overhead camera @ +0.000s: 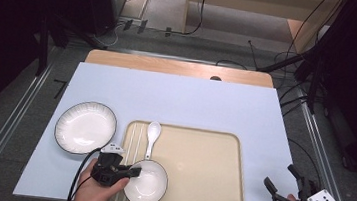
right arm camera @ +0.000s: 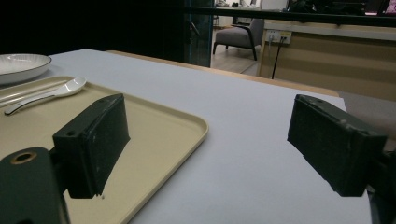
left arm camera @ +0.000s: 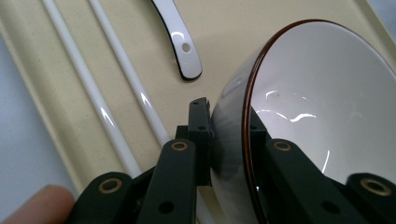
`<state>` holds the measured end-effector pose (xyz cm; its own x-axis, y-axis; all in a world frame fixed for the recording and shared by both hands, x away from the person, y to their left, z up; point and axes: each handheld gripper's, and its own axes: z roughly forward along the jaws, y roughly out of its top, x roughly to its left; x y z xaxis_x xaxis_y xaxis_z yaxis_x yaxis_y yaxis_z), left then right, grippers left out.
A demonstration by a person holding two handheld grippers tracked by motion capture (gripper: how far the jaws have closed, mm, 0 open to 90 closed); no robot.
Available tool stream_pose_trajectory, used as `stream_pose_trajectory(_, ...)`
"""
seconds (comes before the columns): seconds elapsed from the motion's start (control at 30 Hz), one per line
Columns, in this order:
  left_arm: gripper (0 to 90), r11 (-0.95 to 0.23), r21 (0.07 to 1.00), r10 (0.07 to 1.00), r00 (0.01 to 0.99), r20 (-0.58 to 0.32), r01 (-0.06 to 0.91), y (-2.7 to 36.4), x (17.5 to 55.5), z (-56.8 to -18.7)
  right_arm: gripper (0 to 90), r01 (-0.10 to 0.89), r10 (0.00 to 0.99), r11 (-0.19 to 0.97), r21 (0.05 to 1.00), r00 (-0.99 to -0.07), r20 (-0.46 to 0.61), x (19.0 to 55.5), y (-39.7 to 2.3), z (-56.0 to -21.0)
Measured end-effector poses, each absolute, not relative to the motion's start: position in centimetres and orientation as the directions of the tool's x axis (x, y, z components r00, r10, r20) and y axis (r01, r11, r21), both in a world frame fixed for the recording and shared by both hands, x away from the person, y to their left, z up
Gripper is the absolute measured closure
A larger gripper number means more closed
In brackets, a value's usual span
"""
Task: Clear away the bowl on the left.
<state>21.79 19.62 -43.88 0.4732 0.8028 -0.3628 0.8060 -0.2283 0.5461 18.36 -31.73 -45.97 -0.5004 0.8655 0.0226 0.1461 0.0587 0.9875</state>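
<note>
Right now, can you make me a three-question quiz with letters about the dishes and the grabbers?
1. Where does the spoon lie?
A. on the tray
B. in the plate
C. on the floor

2. How many chopsticks lie on the tray?
A. one
B. two
C. four

3. What is the left gripper doing?
A. hanging open
B. clamping the bowl rim
C. holding the spoon

Answers: 1 A, the spoon rests on the beige tray. 2 B, two white sticks lie side by side. 3 B, its jaws sit either side of the bowl's wall.
</note>
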Motion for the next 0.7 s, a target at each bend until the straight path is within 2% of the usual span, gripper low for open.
stream_pose_trajectory(0.17, 76.0, -0.231, 0.554, 0.801, 0.480, -0.359, 0.800, 19.4, 21.9, -44.0, 12.9, 0.144, 0.865, 0.059, 0.988, -0.500, 0.021, 18.4, -31.8, -46.0)
stream_pose_trajectory(0.33, 67.1, -0.232, 0.584, 0.775, 0.510, -0.372, 0.778, 19.8, 21.8, -43.6, 12.9, 0.146, 0.865, 0.059, 0.988, -0.501, 0.023, 18.4, -31.8, -46.0)
stream_pose_trajectory(0.5, 48.0, -0.221, 0.632, 0.760, 0.537, -0.366, 0.743, 20.2, 21.7, -43.0, 12.9, 0.145, 0.865, 0.062, 0.987, -0.501, 0.020, 18.3, -31.7, -46.0)
stream_pose_trajectory(0.63, 28.1, -0.215, 0.652, 0.738, 0.558, -0.379, 0.727, 20.6, 21.9, -42.7, 12.9, 0.144, 0.866, 0.058, 0.988, -0.499, 0.022, 18.4, -31.8, -46.0)
stream_pose_trajectory(0.7, 12.9, -0.222, 0.651, 0.736, 0.563, -0.377, 0.726, 20.7, 22.0, -42.5, 12.9, 0.146, 0.865, 0.062, 0.987, -0.502, 0.020, 18.4, -31.7, -46.0)
